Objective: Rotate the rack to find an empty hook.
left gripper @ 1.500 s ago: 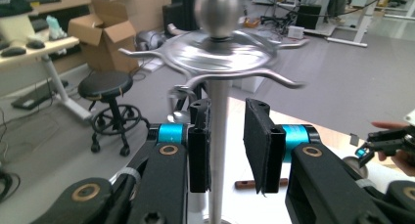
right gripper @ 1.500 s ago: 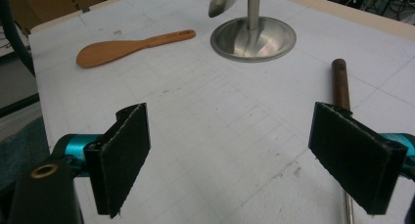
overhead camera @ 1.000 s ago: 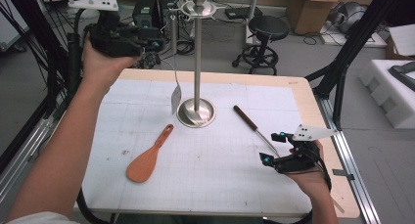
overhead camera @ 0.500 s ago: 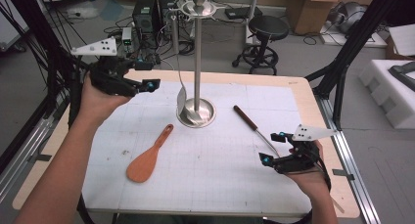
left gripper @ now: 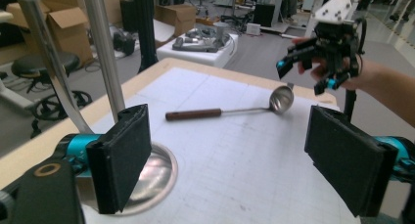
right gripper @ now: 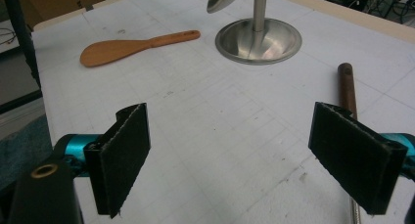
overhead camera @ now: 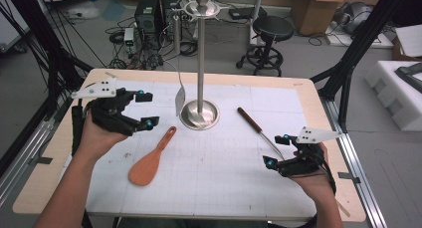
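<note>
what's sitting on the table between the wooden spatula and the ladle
The metal stand's round base, with its pole rising from it, stands between the wooden spatula and the ladle; the high view shows it.

The stand (overhead camera: 200,63) rises mid-table, its base (overhead camera: 199,115) just beside a hanging blade (overhead camera: 179,99). The spatula (overhead camera: 149,160) lies left of centre, the ladle (overhead camera: 259,130) right. Open mat (overhead camera: 214,173) lies between them toward the near edge.

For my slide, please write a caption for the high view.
Two open grippers, left and right, flank an orange wooden spatula, steel stand and brown-handled ladle.
</note>
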The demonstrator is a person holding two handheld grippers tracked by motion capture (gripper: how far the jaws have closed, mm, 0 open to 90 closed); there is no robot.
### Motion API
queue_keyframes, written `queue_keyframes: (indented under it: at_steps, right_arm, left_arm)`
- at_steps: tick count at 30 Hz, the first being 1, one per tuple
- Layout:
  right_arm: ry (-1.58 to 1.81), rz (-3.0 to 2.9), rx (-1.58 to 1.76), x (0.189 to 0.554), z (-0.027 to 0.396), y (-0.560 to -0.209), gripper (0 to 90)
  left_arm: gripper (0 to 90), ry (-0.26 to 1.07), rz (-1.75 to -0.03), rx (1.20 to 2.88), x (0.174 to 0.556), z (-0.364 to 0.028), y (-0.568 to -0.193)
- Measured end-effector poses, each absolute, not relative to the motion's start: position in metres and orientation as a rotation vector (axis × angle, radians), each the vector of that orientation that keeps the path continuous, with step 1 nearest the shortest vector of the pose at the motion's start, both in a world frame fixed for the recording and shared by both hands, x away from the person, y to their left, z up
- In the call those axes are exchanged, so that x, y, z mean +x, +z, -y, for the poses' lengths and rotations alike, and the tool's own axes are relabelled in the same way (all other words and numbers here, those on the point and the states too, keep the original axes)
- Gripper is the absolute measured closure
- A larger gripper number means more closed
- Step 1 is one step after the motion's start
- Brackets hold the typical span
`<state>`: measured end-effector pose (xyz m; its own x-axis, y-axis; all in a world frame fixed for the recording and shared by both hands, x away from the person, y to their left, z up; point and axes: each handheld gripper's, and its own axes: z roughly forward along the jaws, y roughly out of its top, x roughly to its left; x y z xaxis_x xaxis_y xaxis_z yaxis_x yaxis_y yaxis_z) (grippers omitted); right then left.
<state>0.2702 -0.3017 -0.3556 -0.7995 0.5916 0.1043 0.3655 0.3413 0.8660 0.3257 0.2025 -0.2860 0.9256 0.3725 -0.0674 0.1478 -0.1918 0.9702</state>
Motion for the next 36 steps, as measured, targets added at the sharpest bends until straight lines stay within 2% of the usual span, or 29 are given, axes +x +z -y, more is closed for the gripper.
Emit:
queue_keyframes:
  at_steps: [15, 36]
  right_arm:
    - [1.428, -2.392, 0.884, 0.272, 0.301, -0.359, 14.6]
    - [1.433, -2.378, 0.879, 0.276, 0.301, -0.356, 14.7]
  left_arm:
    - [16.4, 0.229, -0.395, 1.728, 0.296, -0.217, -0.336]
    - [4.0, 0.206, -0.432, 1.761, 0.289, -0.217, -0.348]
